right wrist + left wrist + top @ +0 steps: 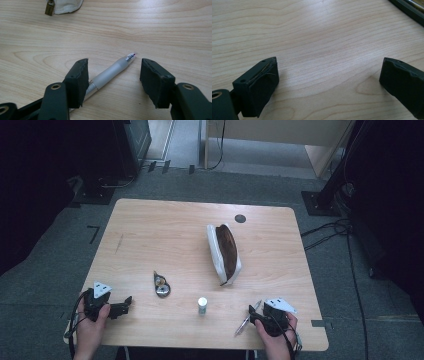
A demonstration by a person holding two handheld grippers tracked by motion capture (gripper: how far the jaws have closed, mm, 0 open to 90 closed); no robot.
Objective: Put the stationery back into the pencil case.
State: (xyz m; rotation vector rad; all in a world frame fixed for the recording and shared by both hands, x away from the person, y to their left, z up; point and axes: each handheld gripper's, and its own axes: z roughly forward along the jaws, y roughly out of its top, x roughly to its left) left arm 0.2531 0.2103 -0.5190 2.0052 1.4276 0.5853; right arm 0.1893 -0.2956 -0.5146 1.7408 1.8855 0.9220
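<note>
An open white pencil case (223, 254) with a brown inside lies right of the table's middle. A clear pen (247, 318) rests near the front edge; in the right gripper view the pen (110, 72) lies on the wood between the open jaws of my right gripper (115, 63), its tip pointing away. From above, the right gripper (254, 314) sits at the pen's near end. My left gripper (124, 306) stands open at the front left, and in its own view the left gripper (329, 61) has bare wood between its jaws.
A small tape dispenser (161, 285) and an upright white cylinder (202, 305) stand between the two grippers. The case's corner and zipper pull (50, 7) lie beyond the pen. A dark round plug (240, 218) sits at the back of the wooden table (150, 230).
</note>
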